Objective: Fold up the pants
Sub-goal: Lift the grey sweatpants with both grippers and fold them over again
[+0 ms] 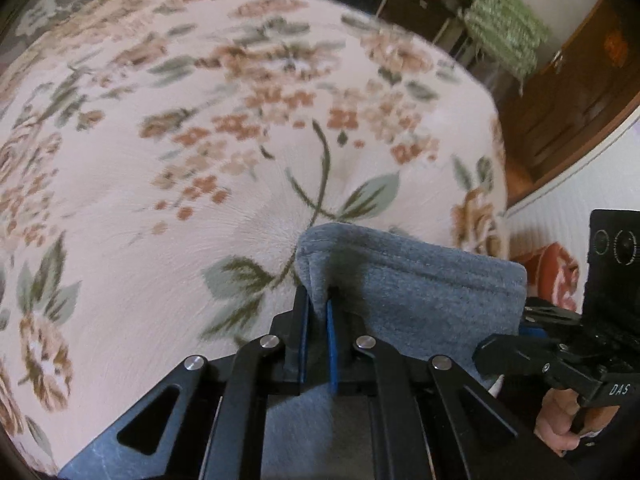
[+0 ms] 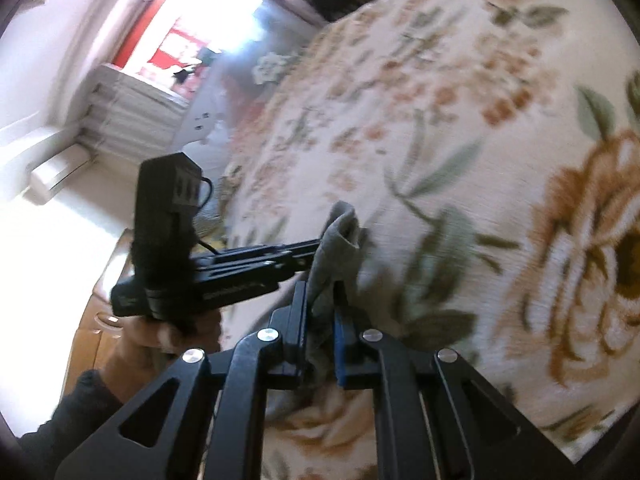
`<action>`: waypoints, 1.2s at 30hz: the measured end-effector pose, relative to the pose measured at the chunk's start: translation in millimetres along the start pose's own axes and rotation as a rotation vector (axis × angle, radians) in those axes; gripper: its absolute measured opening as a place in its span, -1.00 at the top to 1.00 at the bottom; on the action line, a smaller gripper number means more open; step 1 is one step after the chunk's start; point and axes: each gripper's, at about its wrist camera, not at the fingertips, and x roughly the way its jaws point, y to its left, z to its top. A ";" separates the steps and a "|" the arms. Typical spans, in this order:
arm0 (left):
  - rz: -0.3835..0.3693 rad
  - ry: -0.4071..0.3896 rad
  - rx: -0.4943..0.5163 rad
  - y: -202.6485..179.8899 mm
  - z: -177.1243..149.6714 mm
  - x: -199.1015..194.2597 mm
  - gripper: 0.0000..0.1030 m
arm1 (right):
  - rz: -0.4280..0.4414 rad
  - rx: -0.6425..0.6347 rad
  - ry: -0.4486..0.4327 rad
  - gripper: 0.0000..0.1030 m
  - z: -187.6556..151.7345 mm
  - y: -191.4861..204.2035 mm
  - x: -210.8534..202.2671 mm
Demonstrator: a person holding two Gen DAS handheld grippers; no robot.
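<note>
My left claw (image 1: 318, 312) and right claw (image 2: 322, 304) each pinch the hem of the grey pants (image 1: 416, 292), lifted above the floral bedspread (image 1: 200, 160). Bedspread ahead lies bare; a wooden cabinet (image 1: 568, 92) flanks its far edge.

Most of the grey pants (image 1: 420, 292) below the frame edge, bedspread (image 1: 200, 120) blurred

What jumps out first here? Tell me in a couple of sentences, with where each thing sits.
The big floral blanket fills most of both views, spread over the bed. Against it, the grey-blue pants stand out low in the middle, one edge pinched in the left tool and another fold clamped in the right tool. Bright window light glares at the right wrist view's upper left.
</note>
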 end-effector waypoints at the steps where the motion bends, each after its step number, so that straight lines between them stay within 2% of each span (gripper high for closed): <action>1: -0.002 -0.023 -0.013 2.3 -3.9 -11.3 0.89 | 0.017 -0.017 0.005 0.77 -1.7 8.4 0.1; 8: 0.011 -0.192 -0.116 20.5 -40.5 -91.6 0.89 | 0.145 -0.133 0.072 0.77 -14.7 76.3 12.6; 11: 0.025 -0.264 -0.178 34.4 -69.1 -127.2 0.89 | 0.203 -0.181 0.123 0.77 -25.8 105.0 25.6; 17: 0.055 -0.364 -0.314 64.4 -136.6 -172.4 0.89 | 0.296 -0.261 0.258 0.77 -64.8 158.2 64.3; 21: 0.058 -0.416 -0.416 84.6 -180.5 -186.5 0.89 | 0.351 -0.295 0.358 0.77 -93.9 183.9 94.6; 27: 0.063 -0.464 -0.554 112.2 -240.5 -193.0 0.89 | 0.374 -0.340 0.464 0.77 -126.4 205.6 137.5; 36: 0.054 -0.469 -0.697 145.9 -309.4 -177.3 0.88 | 0.364 -0.401 0.585 0.77 -169.6 215.7 181.4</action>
